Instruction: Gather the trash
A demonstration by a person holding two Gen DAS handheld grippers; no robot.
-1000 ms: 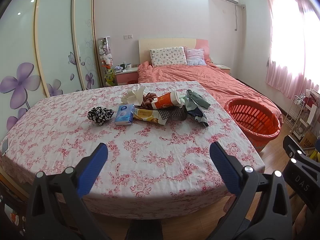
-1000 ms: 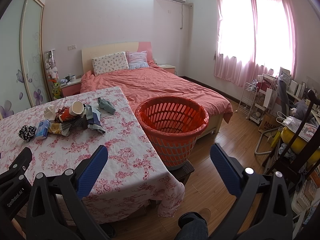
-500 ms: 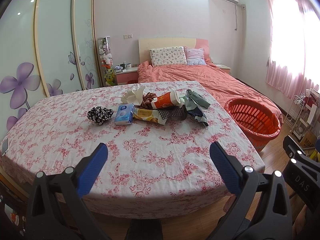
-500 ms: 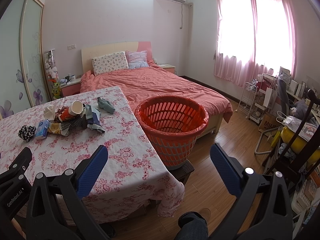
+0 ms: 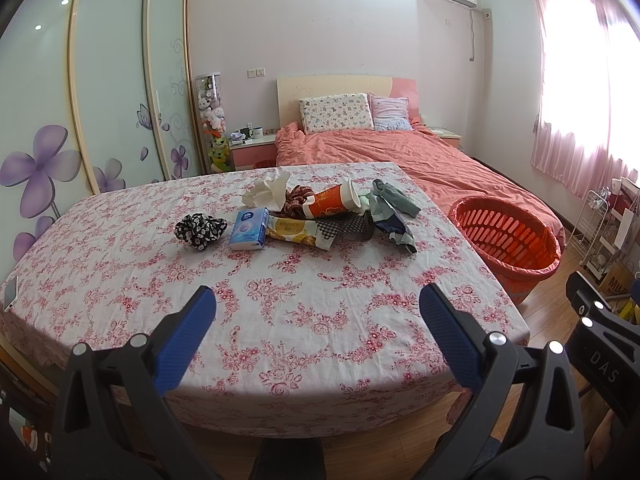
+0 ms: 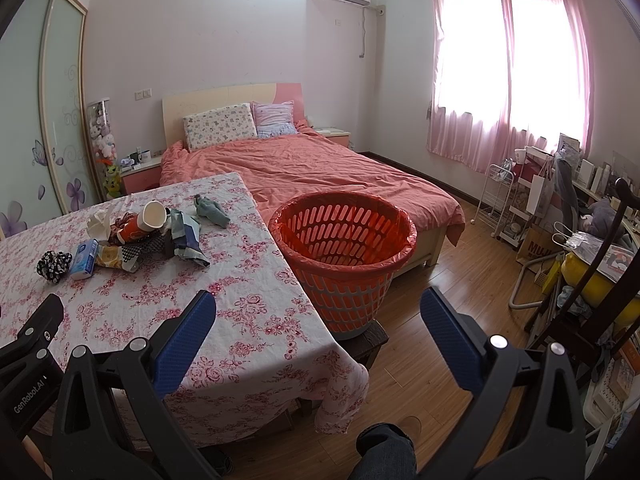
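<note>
1. Blue-padded and spread wide, the left hand-held gripper (image 5: 316, 312) hangs over the near edge of the table (image 5: 280, 320), which wears a white cloth with pink roses; nothing sits between its fingers.
2. Same story on the right: the right hand-held gripper (image 6: 318, 316) is spread wide and empty, over the table's corner and the wooden floor (image 6: 440, 292).
3. Trash sits in a loose heap on the far half of the table, well apart from both grippers.
4. Left end of the heap: a black-and-white patterned fabric scrunchie (image 5: 200, 230), then a light blue tissue pack (image 5: 249, 229) just beside it.
5. Next comes a yellow snack wrapper (image 5: 298, 232), touching the tissue pack's edge.
6. Behind them, crumpled white tissue paper (image 5: 266, 194) and an orange paper cup (image 5: 334, 203) lying on its side, white mouth towards the right.
7. Right end: grey-green and blue crumpled cloth scraps (image 5: 394, 216).
8. Off the table's right side stands the round orange plastic basket with slotted walls (image 6: 344, 256), raised on a dark low stool (image 6: 370, 340), with the bed with a salmon-pink cover (image 6: 320, 168) behind it.
</note>
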